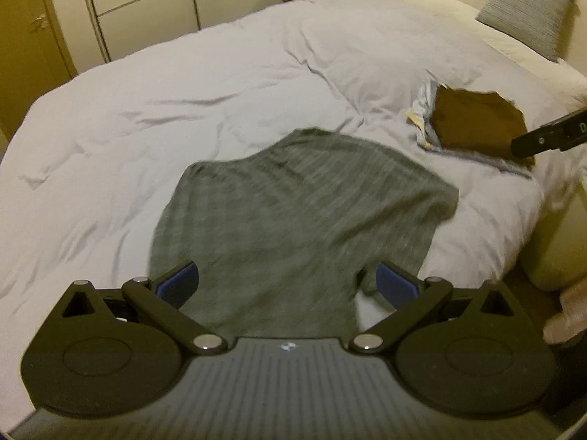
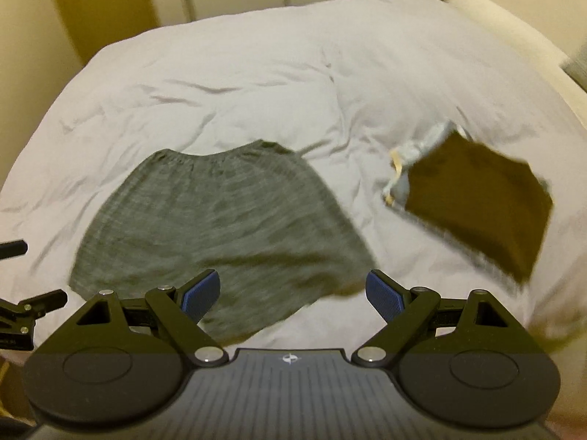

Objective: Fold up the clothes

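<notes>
A grey striped garment [image 1: 293, 216] [image 2: 216, 220] lies spread flat on the white bed, its elastic waistband at the far edge. My left gripper [image 1: 288, 288] hovers open over the garment's near edge, blue pads wide apart, nothing between them. My right gripper [image 2: 293, 293] is open too, above the garment's near right corner. A stack of folded clothes lies to the right, with a brown piece [image 1: 480, 121] [image 2: 477, 205] on top and pale blue and yellow fabric under it. The tip of my right gripper's body shows at the right edge of the left wrist view, over that stack.
The bed's white duvet [image 1: 183, 84] [image 2: 238, 73] is wrinkled and fills most of both views. A grey pillow [image 1: 528, 7] leans at the headboard, far right. Wardrobe doors [image 1: 139, 3] stand behind the bed. The bed's right edge drops to the floor [image 1: 550, 242].
</notes>
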